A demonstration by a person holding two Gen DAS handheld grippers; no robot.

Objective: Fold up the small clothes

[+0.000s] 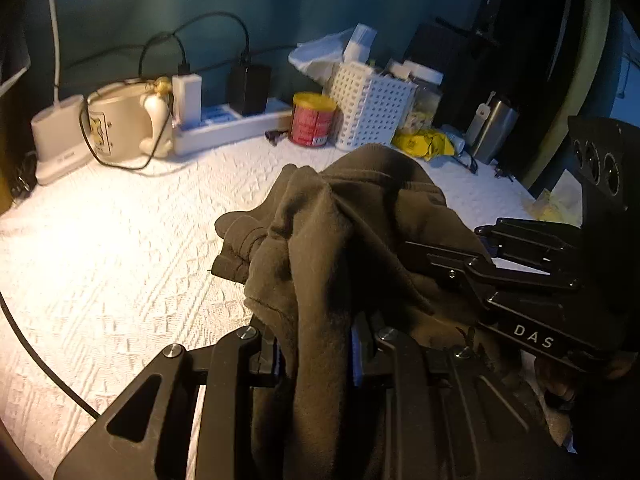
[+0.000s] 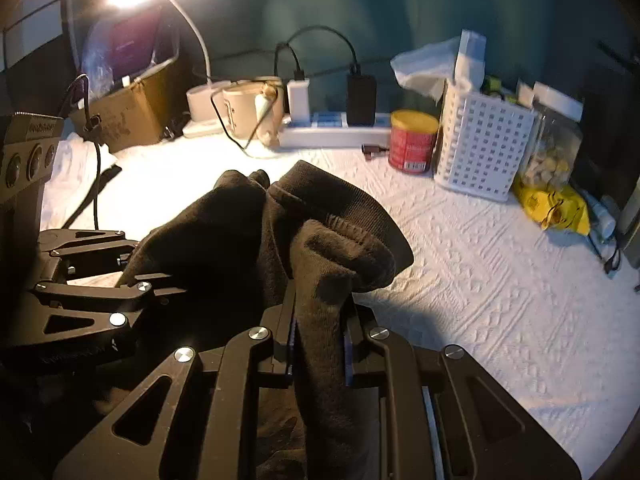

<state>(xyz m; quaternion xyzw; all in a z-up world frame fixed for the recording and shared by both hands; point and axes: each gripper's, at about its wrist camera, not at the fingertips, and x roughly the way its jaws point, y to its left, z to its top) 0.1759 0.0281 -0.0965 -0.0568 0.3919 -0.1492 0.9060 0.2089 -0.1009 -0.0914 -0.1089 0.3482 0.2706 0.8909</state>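
A dark brown small garment (image 1: pixel 340 216) is bunched up over the white textured table cover (image 1: pixel 120 240). In the left wrist view my left gripper (image 1: pixel 320 356) is shut on a fold of it, with the cloth draped over and between the blue pads. My right gripper (image 1: pixel 420 256) reaches in from the right, its fingertips buried in the same garment. In the right wrist view my right gripper (image 2: pixel 320 336) is shut on a thick ribbed fold of the garment (image 2: pixel 240 220). The left gripper (image 2: pixel 160 284) grips the cloth at the left. Both fingertip pairs are mostly hidden by fabric.
Along the back stand a lamp base (image 1: pixel 60 136), a cream mug (image 1: pixel 116 120), a power strip with chargers (image 1: pixel 240 120), a red can (image 1: pixel 312 120), a white perforated basket (image 1: pixel 372 108) and a yellow packet (image 1: pixel 424 142). A cardboard box (image 2: pixel 124 116) sits back left. A black cable (image 1: pixel 40 360) crosses the near left.
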